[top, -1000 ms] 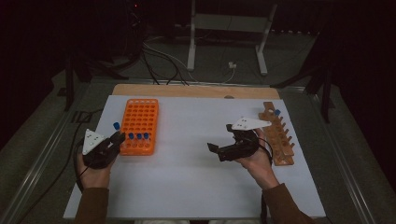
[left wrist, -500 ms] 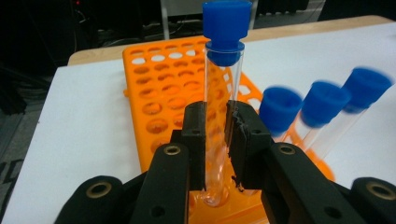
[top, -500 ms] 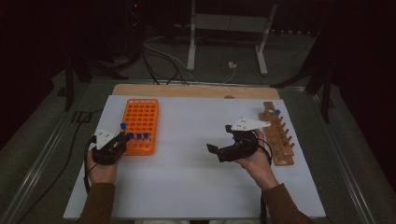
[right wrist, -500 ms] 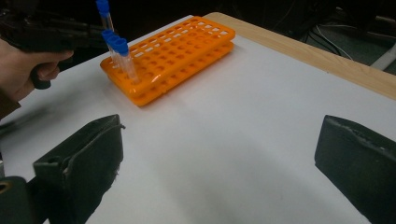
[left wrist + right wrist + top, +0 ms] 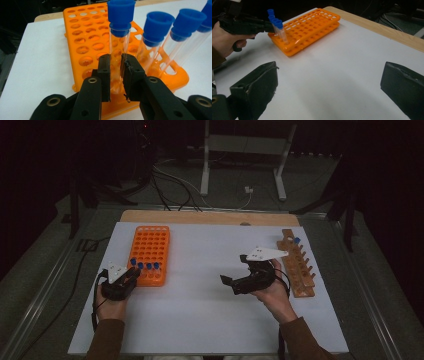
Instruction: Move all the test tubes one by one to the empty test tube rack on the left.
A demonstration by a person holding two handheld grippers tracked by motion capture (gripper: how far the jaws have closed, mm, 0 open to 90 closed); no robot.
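Clear test tube (image 5: 117, 50) with blue cap, upright, standing in the near-left corner hole of the orange rack (image 5: 92, 42). Rack lies flat at 10 o'clock on the table, three more capped tubes (image 5: 160, 37) in its near row.

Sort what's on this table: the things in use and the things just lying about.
In use:
left gripper, shut on the blue-capped tube
orange rack
other capped tubes

Idle:
right gripper, open, nothing between its jaws
wooden rack
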